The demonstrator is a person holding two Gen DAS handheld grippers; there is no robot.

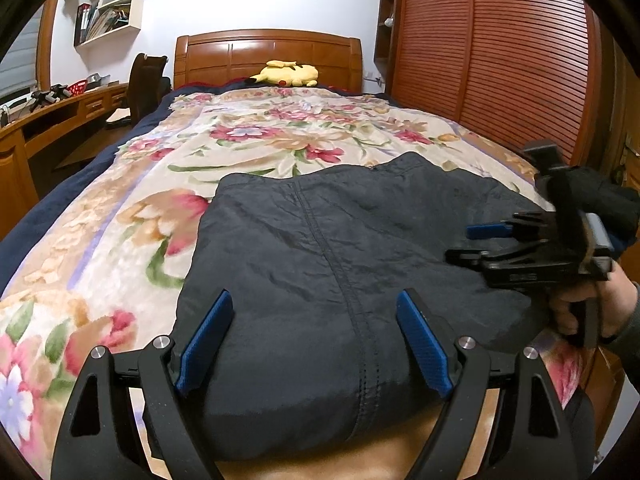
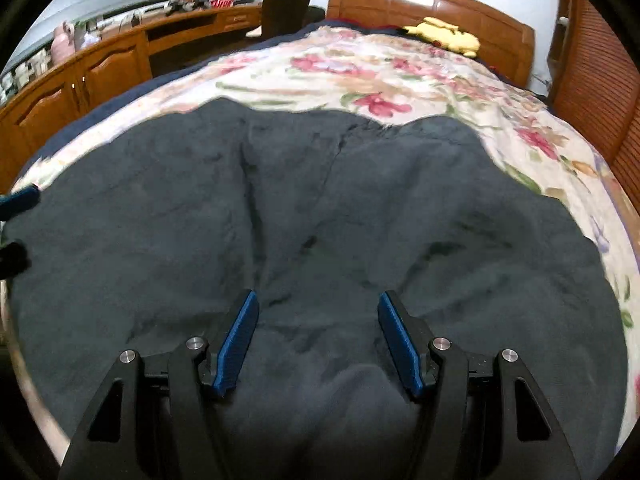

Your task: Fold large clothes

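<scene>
**While both tongs hang open, jacket lies flat on the bed**

With nothing gripped yet, my left gripper (image 1: 314,344) stands wide open over the near hem of the dark jacket (image 1: 340,248), pads either side of the centre seam, not pinching cloth. My right gripper (image 2: 318,338) is moderately open, also empty, angled down over the garment's right half. I judge both are staged to take an edge for the next fold. Jacket is spread on the floral blanket (image 1: 256,136), occupying the near end of the bed, directly under and ahead of both tools. Plush toy (image 1: 288,74) stays well apart at the headboard.
</scene>
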